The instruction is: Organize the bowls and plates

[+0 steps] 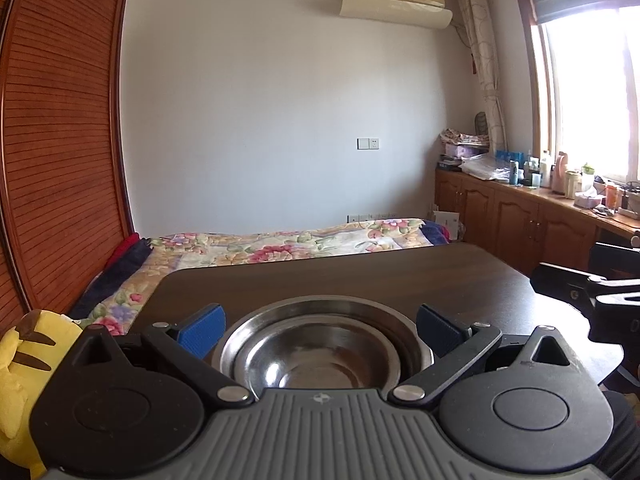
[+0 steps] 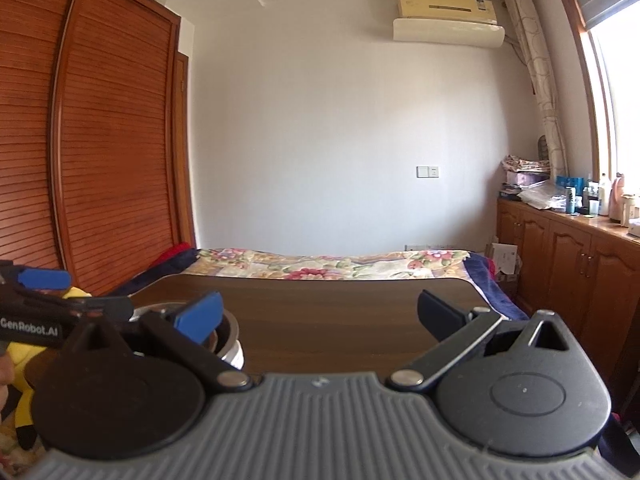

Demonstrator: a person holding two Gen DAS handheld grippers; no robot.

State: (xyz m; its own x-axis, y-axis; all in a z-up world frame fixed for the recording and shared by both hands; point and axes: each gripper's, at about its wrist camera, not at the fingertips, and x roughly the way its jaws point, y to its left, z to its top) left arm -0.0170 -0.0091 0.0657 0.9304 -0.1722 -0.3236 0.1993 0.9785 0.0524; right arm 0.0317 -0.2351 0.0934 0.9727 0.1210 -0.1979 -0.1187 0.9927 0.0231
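On the dark wooden table, just ahead of your left gripper, sits a stack of steel bowls — its blue fingers spread wide to either side of the rim, gripping nothing. Your right gripper hovers over bare tabletop, fingers equally apart, the stack off to its left. Close on the polished, curved rim off-centre and the bowls may well skid or tip — the near edge seems close. Beyond, a floral bedspread.
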